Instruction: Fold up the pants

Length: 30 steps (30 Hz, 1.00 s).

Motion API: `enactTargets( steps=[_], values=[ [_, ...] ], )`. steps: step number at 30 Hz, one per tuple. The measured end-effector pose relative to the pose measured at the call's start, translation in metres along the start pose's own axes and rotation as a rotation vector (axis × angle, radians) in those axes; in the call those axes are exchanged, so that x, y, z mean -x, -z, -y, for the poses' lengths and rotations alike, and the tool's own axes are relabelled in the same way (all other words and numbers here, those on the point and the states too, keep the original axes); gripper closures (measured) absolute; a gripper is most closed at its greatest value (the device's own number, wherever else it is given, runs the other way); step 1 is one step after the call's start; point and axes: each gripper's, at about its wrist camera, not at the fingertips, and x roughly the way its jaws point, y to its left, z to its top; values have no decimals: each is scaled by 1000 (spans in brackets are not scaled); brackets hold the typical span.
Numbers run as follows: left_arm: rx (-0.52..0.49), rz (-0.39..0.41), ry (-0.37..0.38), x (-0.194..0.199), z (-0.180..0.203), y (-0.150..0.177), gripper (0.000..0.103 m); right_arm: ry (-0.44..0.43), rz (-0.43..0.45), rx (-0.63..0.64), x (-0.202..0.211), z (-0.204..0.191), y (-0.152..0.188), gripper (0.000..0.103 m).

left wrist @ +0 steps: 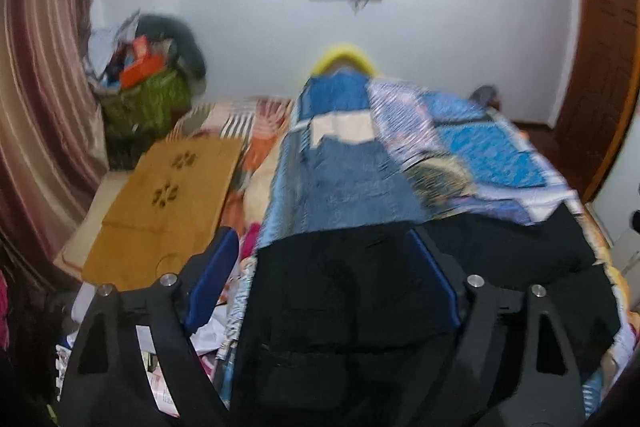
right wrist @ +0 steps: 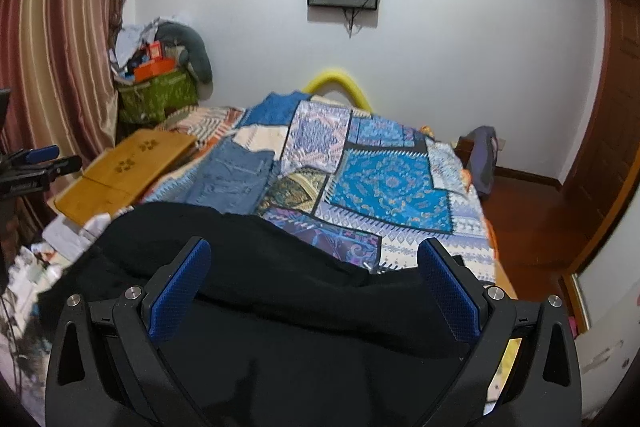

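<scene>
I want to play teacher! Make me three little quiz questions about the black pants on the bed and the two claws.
1. True or false: the right claw is open, with the black pants lying between its fingers.
2. What lies on the quilt just beyond the black pants? A) folded jeans B) a red towel C) a pair of shoes
3. Fill in: the left claw is ____, not shut on anything.

Key:
1. True.
2. A, the folded jeans.
3. open.
</scene>
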Motion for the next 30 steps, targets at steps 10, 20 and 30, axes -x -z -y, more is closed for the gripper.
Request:
enactTargets(
  steps=[10,20,30],
  values=[
    [39,-186,-34,-118,-49,13,27,-42,-148,60,-91,23,0,15],
    [61,-411,13,-220,-53,35,27,-222,-335,107,-166,21,-1,35],
    [127,-486,76,-254,-48,40,51,-364,-476,153,-208,7,4,42]
  ],
)
